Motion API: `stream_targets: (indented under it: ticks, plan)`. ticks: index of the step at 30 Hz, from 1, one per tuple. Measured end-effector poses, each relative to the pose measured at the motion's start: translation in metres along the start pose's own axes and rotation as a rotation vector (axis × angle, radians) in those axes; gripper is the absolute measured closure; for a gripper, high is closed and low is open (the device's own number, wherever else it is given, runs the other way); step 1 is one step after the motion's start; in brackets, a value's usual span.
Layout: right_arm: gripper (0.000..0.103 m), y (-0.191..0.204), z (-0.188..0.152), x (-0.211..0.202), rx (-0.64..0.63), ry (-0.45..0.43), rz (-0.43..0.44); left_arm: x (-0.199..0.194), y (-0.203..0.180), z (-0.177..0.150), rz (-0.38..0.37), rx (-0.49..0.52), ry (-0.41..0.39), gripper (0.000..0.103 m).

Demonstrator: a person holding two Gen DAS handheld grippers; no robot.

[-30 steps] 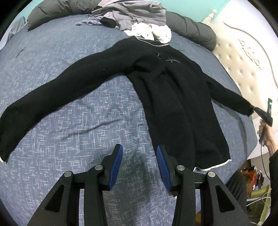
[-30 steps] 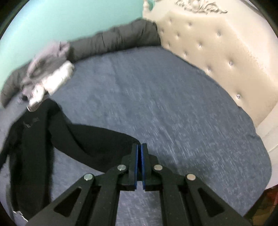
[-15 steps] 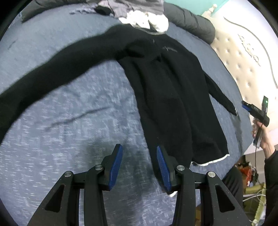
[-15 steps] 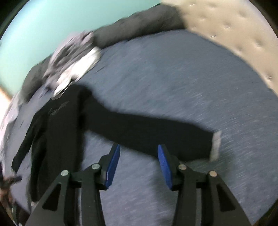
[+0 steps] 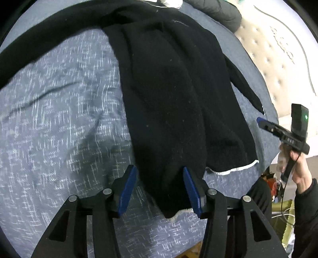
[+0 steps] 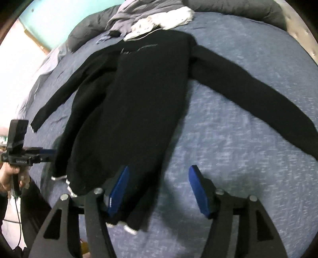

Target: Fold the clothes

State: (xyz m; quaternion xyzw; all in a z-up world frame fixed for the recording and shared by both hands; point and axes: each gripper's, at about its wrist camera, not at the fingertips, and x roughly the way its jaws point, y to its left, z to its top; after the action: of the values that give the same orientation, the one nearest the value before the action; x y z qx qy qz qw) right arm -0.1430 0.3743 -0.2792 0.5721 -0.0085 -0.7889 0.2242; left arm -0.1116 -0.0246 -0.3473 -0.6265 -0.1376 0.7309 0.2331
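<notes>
A black long-sleeved knit sweater with a thin white hem edge (image 5: 174, 103) lies spread face-up on the blue-grey woven bedspread (image 5: 59, 123). The left gripper (image 5: 160, 188) points down at the sweater's lower edge; its blue-padded jaws stand apart and are opening, with a corner of the hem lying between them but neither pad pressing on it. Beyond those jaws the body of the sweater runs away toward the collar, one sleeve reaching off to their left.

The right gripper (image 6: 159, 192) hangs over the bedspread just to the side of the hem; its jaws are apart and widening, the left pad sitting over the sweater's edge, the rest of the gap showing bare bedspread. Ahead of these jaws the sweater's (image 6: 135, 95) chest bears a small pale stitched mark and a line of lettering, too blurred to read. Farther ahead, past the collar, sits a heap of grey and white clothes (image 6: 157, 17) against a dark grey bolster pillow (image 6: 234, 10).

In the left wrist view the right gripper's side carries small white letters, illegible, and a green light glows on its black box (image 5: 299, 121). To the right of the left jaws is a cream tufted headboard (image 5: 278, 59).
</notes>
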Motion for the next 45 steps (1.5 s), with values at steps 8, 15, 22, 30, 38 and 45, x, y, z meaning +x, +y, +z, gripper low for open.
stream_targets:
  ticks: [8, 15, 22, 30, 38, 45]
  plan:
    - [0.040, 0.016, -0.014, 0.013, 0.000, 0.052, 0.041, -0.011, 0.001, -0.015, -0.085, -0.028, 0.009, 0.050]
    - [0.073, 0.022, -0.019, 0.033, -0.014, 0.094, 0.015, 0.001, -0.011, -0.015, -0.057, 0.019, 0.026, 0.051]
    - [0.097, 0.022, -0.019, 0.005, -0.023, 0.016, 0.047, -0.010, -0.010, -0.014, -0.008, 0.086, 0.027, 0.094]
    - [0.098, 0.019, -0.017, -0.056, -0.056, -0.056, 0.069, -0.102, 0.015, -0.018, -0.025, 0.105, -0.084, 0.095]
    - [0.094, 0.023, -0.034, -0.023, -0.051, 0.050, 0.034, -0.115, 0.051, -0.041, 0.073, 0.055, -0.058, 0.098]
    - [0.086, 0.005, -0.047, -0.024, 0.007, 0.049, -0.023, -0.081, 0.069, -0.048, 0.041, -0.026, -0.045, 0.095]
